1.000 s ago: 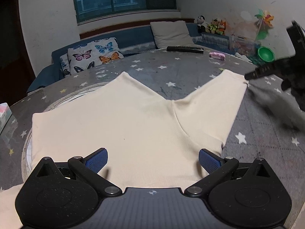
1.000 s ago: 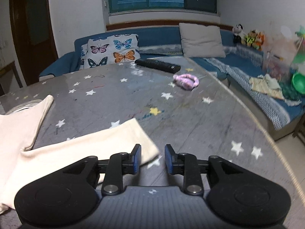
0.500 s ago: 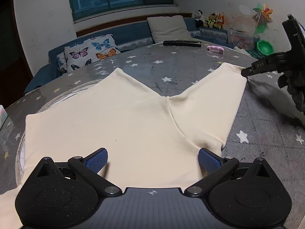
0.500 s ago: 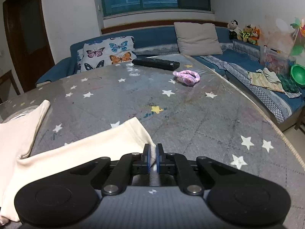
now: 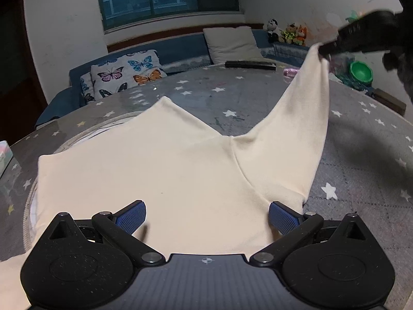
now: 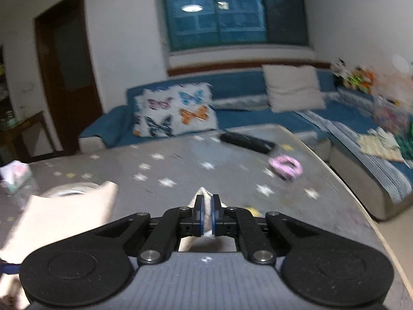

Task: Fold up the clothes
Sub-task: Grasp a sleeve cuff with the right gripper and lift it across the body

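Observation:
Cream trousers (image 5: 165,170) lie spread on the grey star-patterned table (image 5: 232,98), legs pointing away. My left gripper (image 5: 206,215) is open, its blue pads over the waist end, holding nothing. My right gripper (image 6: 206,206) is shut on the hem of the right leg (image 6: 204,193). In the left wrist view it (image 5: 327,50) holds that leg end (image 5: 313,59) lifted above the table at the upper right. The other leg (image 6: 64,206) lies flat at the left of the right wrist view.
A black remote (image 5: 250,64) and a pink scrunchie (image 6: 285,166) lie at the table's far side. A tissue box (image 6: 15,175) sits at the left edge. A blue sofa (image 6: 232,118) with cushions runs behind and right of the table.
My right gripper closed on the right leg's hem and has lifted it well above the table. The left gripper stays open over the waist.

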The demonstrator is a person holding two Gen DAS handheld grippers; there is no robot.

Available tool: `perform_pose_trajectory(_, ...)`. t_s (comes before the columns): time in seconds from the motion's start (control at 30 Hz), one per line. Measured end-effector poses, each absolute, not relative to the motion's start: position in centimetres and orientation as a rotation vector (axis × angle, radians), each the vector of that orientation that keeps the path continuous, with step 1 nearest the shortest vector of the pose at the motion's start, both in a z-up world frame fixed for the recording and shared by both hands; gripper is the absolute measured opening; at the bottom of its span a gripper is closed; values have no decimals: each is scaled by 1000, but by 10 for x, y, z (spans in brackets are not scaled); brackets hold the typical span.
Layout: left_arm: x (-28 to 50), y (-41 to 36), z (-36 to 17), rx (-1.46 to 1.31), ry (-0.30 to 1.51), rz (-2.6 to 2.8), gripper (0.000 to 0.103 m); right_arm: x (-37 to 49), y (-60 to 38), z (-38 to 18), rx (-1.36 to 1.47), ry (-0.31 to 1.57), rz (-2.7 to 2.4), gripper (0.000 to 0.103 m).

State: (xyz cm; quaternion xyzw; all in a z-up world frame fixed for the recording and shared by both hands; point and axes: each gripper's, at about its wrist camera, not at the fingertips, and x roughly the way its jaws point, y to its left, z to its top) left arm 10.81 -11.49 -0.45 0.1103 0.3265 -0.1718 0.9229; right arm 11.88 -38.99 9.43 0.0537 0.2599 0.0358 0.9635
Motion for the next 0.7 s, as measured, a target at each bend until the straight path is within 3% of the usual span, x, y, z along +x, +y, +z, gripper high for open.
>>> perform_pose_trajectory(0.37,73,-28,12,110,626,-184,103,92,-268,145,-31,448,371,4)
perform_pose_trajectory(0.7,35,47,10,-2,616,-32,103,78,-142,117,-119,529,627,4)
